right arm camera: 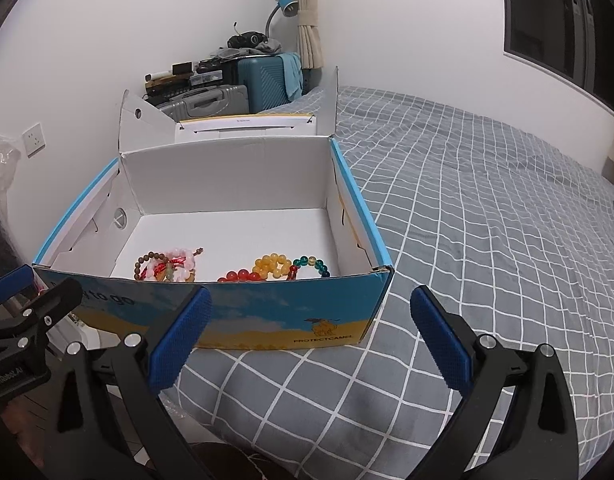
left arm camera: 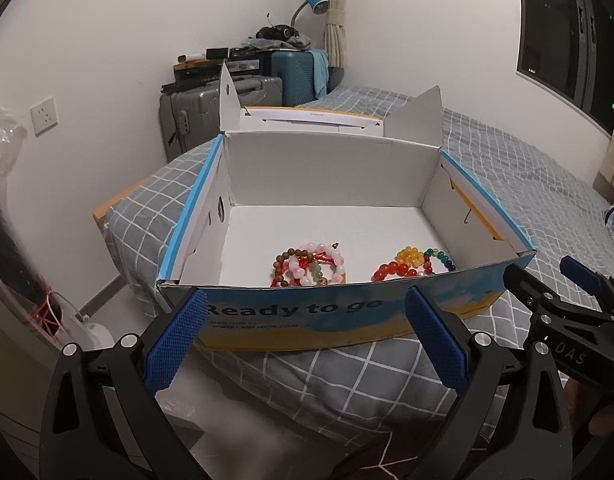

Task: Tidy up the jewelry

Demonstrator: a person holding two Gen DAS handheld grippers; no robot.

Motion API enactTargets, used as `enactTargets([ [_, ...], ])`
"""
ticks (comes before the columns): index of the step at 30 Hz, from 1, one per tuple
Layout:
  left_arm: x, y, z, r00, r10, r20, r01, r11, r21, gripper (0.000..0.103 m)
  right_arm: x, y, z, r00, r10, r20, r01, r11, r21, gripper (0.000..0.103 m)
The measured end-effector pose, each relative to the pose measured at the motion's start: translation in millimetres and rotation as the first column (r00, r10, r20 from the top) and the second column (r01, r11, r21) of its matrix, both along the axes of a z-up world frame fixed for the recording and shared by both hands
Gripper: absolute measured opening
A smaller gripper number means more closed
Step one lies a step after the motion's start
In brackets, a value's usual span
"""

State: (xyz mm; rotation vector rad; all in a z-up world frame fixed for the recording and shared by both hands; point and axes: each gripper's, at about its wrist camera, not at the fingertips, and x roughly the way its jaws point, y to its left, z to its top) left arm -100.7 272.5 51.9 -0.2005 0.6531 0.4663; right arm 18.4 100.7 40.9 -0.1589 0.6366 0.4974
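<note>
- Bedroom with white walls; bed (right arm camera: 487, 216) under a grey checked cover, suitcases (left arm camera: 223, 100) stacked in the far corner, blue desk lamp (left arm camera: 316, 2) beside a tied curtain (left arm camera: 336, 12).
- Open cardboard box (left arm camera: 331, 312) resting on the bed's near corner, lid folded back behind it, "Ready to go" printed on the blue and yellow front wall.
- Inside, on the white floor close to the front wall: two heaps of beaded bracelets, well apart from each other.
- Left heap (left arm camera: 309, 266): pink, brown and green beads with a red cord tangled in.
- Right heap (left arm camera: 413, 264): red, yellow and dark green beads, also seen in the right wrist view (right arm camera: 277, 268).
- Left tool (left arm camera: 307, 334) released, blue pads spread wide, empty, hovering just in front of the box's front wall.
- Right tool (right arm camera: 311, 332) likewise released and empty, near the box's front right corner, beside the left tool.
- Wall socket (left arm camera: 44, 115) on the left wall.
</note>
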Motion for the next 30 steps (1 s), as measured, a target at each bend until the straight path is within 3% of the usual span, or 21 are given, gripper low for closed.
enactTargets([
  [7, 2.4, 2.1, -3.9, 1.0, 0.008, -0.023, -0.009, 1.0, -0.03, 0.097, 0.7, -0.5, -0.7, 1.0, -0.002, 0.002, 0.002, 1.0, -0.002, 0.095],
  [12, 3.7, -4.4, -5.2, 0.999, 0.005, -0.036, -0.004, 1.0, 0.017, 0.097, 0.4, -1.3, -0.7, 1.0, -0.003, 0.004, 0.003, 1.0, -0.003, 0.095],
  [30, 3.6, -8.6, -6.2, 1.0, -0.007, -0.024, 0.007, 1.0, 0.004, 0.097, 0.2, -2.5, -2.3, 1.0, -0.004, -0.002, 0.004, 1.0, -0.004, 0.095],
])
